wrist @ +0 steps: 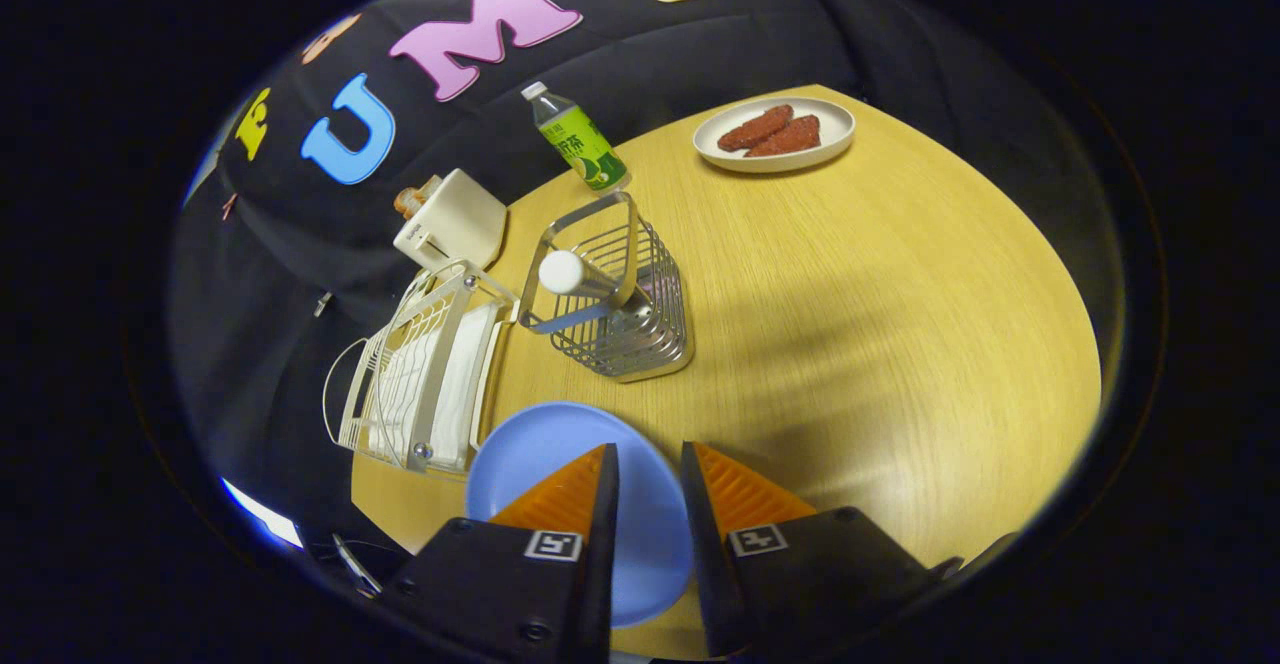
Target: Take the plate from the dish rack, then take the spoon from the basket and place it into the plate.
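Rack point(420, 384), white wire, stands at the table's point(900, 344) near left edge. Beside its far end a cream toaster-like box point(452, 219), and past that a green-labelled bottle point(578, 139). Blue plate point(560, 454) lies flat on the wood just right of the rack, under and between the fingers. Gripper point(650, 464) hovers above it, jaws parted, gripping nothing. Beyond the fingers the wire basket point(625, 314) holds the spoon point(572, 274), its white handle end upward. Far right, a white dish point(775, 134) with two brown food pieces point(772, 131).
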### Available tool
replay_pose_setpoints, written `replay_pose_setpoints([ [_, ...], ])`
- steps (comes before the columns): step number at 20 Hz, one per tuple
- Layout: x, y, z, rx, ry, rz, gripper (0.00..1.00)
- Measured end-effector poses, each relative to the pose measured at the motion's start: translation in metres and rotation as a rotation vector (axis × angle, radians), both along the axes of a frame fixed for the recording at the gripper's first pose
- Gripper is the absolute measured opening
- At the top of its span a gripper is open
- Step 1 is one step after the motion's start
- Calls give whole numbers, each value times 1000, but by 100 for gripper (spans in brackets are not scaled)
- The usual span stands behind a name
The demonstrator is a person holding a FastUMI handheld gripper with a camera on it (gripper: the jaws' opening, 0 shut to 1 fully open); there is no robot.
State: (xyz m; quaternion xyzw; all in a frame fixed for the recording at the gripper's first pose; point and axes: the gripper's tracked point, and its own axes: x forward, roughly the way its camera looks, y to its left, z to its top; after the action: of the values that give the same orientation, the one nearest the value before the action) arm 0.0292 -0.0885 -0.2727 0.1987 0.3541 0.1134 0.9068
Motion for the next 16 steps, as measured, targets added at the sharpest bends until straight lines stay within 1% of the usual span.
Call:
replay_pose_setpoints([
  [3,11,-10,29,-95,-202,51,100],
  [4,16,-9,39,-119,-267,66,98],
  [8,35,0,94,-159,-523,121,98],
  [10,43,5,108,-171,-598,144,98],
  [12,53,8,112,-178,-633,154,98],
  [16,77,6,97,-172,-582,121,98],
])
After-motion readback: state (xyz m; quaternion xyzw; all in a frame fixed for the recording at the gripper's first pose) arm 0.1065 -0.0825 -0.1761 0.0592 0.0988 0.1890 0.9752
